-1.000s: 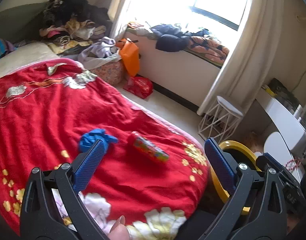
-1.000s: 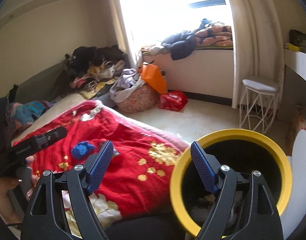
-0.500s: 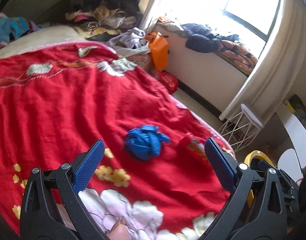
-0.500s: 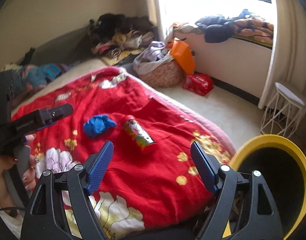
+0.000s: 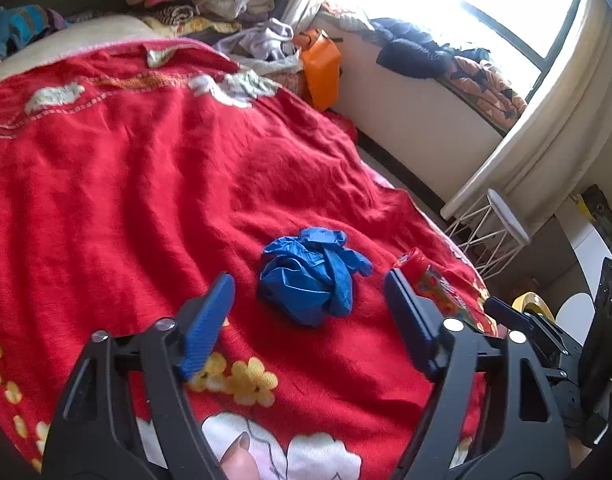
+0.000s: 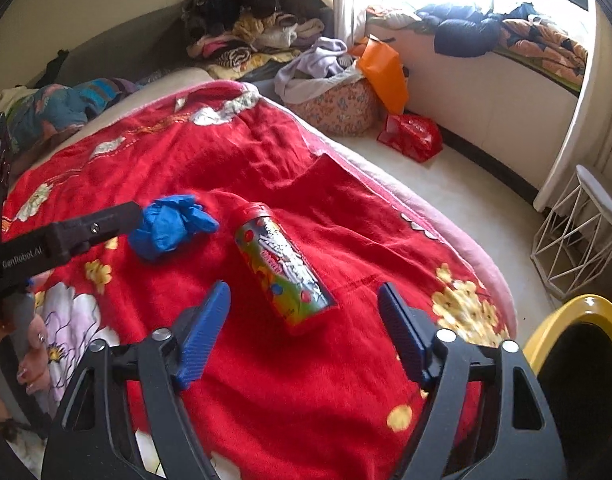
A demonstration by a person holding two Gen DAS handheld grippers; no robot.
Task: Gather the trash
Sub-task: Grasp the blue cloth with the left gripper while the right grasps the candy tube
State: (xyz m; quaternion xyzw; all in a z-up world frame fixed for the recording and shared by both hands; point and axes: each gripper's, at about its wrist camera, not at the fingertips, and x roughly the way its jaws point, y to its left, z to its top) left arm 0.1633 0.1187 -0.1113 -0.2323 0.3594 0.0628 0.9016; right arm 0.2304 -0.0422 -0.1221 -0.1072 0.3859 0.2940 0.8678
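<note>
Both grippers had swung from the yellow bin [image 6: 577, 320] back over the bed [image 5: 146, 184]. Left gripper [image 5: 309, 304], jaws apart, now framed the crumpled blue gloves [image 5: 309, 276]; right gripper [image 6: 304, 312], also apart and empty, framed the printed can [image 6: 286, 268] lying on its side nearby. Each pickup looked about to begin. Neither item was touched yet.
</note>
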